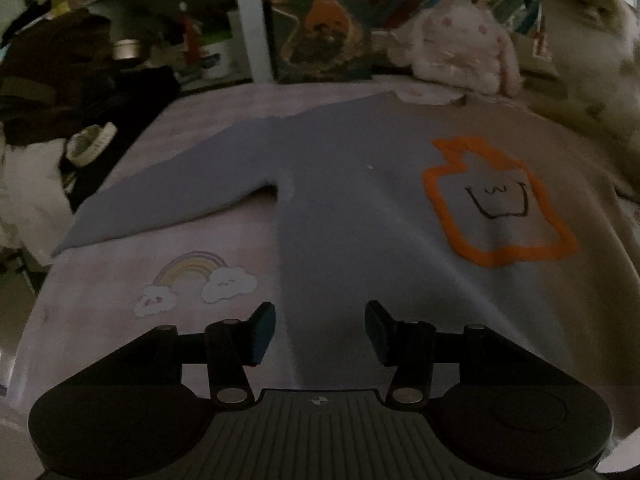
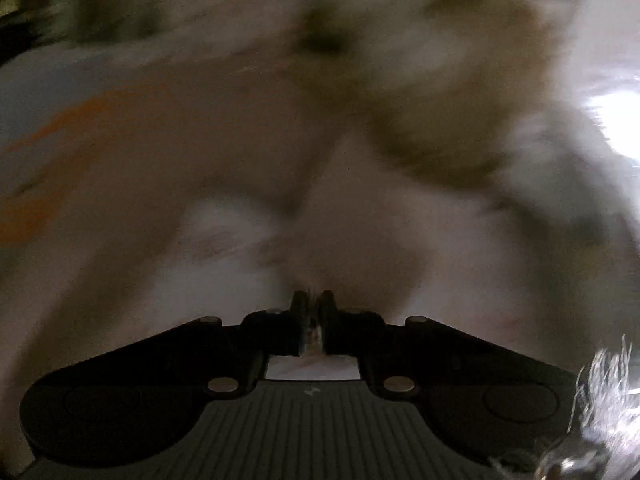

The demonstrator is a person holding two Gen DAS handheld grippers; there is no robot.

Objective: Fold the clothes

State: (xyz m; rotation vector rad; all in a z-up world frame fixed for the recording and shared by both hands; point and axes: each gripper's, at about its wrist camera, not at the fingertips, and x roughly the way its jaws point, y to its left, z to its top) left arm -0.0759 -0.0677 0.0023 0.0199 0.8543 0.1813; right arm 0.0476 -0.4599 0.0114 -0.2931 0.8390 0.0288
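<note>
My right hand-held gripper (image 2: 314, 312) pinches sweater (image 1: 360, 208) cloth, left hand-held gripper (image 1: 320, 330) spread over the hem: I should grab low, then fold evenly.

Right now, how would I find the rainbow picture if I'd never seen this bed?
Find the pink sheet with the big grey sweatshirt spread on it. Below the outstretched sleeve sits the rainbow. It is pastel, with two smiling white clouds, unlike the sweatshirt's bold orange outline.
</note>
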